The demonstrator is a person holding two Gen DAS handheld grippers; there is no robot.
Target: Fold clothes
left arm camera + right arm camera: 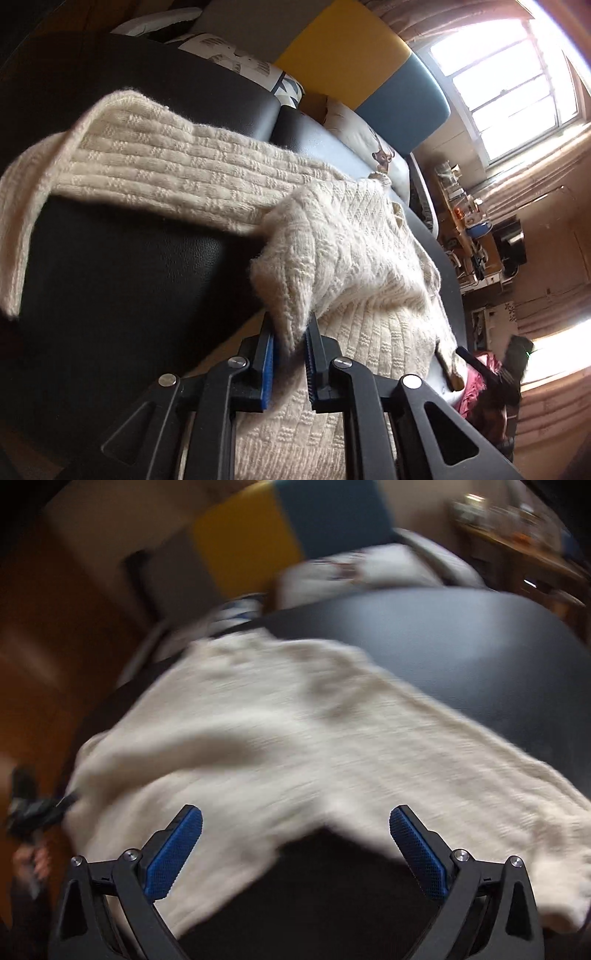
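Sweater: a cream knit sweater [369,266] lies spread across a black padded seat [110,266], body toward the middle, one long sleeve [155,166] stretched out flat with its cuff end hanging over the seat's edge.
Left gripper: the left gripper [290,343] is clenched on a bunched corner of the knit, which stands up in a soft peak between its blue pads.
Right gripper: the right gripper [295,834] hangs released above the near edge of the sweater [295,720], jaws wide apart, nothing between them; this view is blurred, so fine detail is lost.
Step in hand: it looks like a fold in progress, one part of the sweater lifted to be carried over the rest. Which part is pinched I cannot tell for sure.
Next move calls for: in my judgement, a steady carry of the pinched knit across the body without dragging the layers beneath, and a second hold from the free gripper to keep the edge straight.
Materials: thick, fuzzy wool-like knit with ribbed bands on the sleeve and a diamond pattern near the pinch; soft, stretchy, likely to sag.
Seat surface: smooth, faintly grained black leather-like padding, in cushioned sections.
Surroundings: printed pillows [236,59], a yellow and blue panel [343,51], a bright window [509,92].
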